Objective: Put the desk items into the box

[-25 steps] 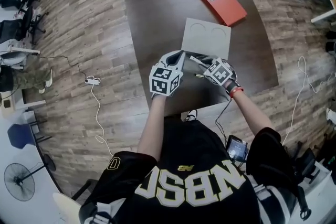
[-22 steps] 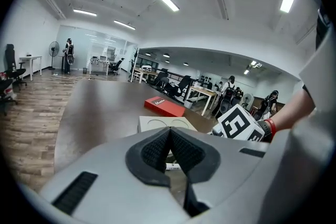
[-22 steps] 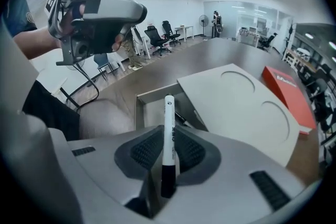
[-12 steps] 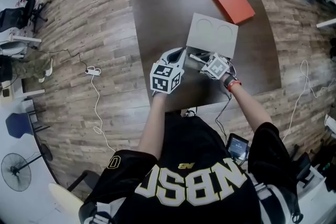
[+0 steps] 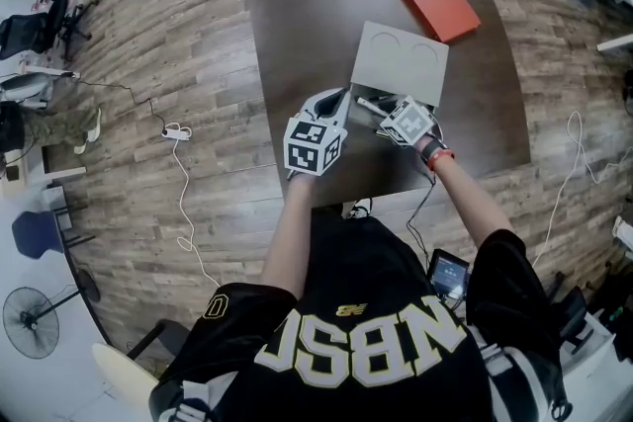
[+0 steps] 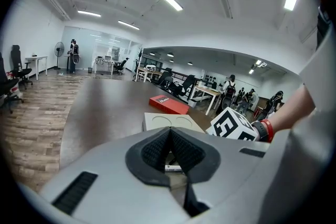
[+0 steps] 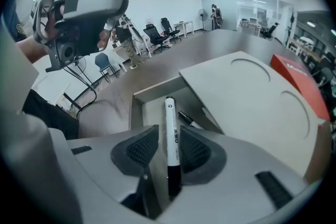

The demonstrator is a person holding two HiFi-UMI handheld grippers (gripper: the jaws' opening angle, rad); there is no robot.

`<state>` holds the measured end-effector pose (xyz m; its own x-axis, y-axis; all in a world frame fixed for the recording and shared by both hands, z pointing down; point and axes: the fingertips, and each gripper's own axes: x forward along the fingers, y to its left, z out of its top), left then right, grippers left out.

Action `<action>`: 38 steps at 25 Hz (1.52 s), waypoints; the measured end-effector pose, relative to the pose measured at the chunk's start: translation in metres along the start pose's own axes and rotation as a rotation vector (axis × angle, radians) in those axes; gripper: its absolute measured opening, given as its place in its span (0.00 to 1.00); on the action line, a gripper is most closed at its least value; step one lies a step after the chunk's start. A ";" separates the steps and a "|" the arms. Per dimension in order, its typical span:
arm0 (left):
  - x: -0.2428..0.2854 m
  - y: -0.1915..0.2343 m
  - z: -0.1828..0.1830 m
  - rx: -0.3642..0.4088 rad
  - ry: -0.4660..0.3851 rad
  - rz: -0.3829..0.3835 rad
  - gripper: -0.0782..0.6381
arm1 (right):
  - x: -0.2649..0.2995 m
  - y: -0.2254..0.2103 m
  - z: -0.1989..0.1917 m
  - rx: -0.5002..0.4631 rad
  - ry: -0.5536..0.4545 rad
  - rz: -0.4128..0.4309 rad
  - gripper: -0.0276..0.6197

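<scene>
From where I sit, the right gripper [image 7: 167, 135] is angled steeply down over the open grey box [image 7: 137, 96], which sits on the dark wooden table [image 5: 316, 5]. Its jaws have just been opening and now stand moderately apart. A white marker [image 7: 169, 113] with a black cap runs lengthwise between them. There is a clear gap on the marker's left side, so I read the pads as no longer squeezing it. The marker's white end reaches out over the box's inside. I cannot tell whether it already rests on the box floor.

A second, thinner pen [image 7: 188, 118] lies inside the box, just right of the marker and partly under the edge of the lid [image 7: 247, 92]. The lid is pale grey with two round outlines pressed into it, and it covers the far part of the box at a tilt.

The left gripper [image 6: 169, 131] hovers just beside the box's near-left corner, pointing only slightly downward. Its ribbed pads meet at the tips and grip nothing that I can see. Through the gap behind the pads I catch a sliver of the marker.

A red box [image 5: 436, 1] with white print lies flat on the table beyond the grey box, well apart from both grippers.
</scene>
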<state>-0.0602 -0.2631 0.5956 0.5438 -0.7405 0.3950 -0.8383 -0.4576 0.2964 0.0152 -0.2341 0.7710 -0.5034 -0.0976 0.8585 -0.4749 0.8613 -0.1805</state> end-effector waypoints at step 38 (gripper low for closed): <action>-0.014 -0.066 0.125 0.186 -0.280 -0.104 0.13 | -0.294 -0.058 0.023 0.403 -0.699 -0.623 0.06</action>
<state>-0.0179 -0.2839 0.4619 0.6165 -0.7797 0.1094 -0.7858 -0.6004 0.1488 0.1737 -0.2669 0.5181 -0.3318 -0.8518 0.4055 -0.9391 0.3390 -0.0564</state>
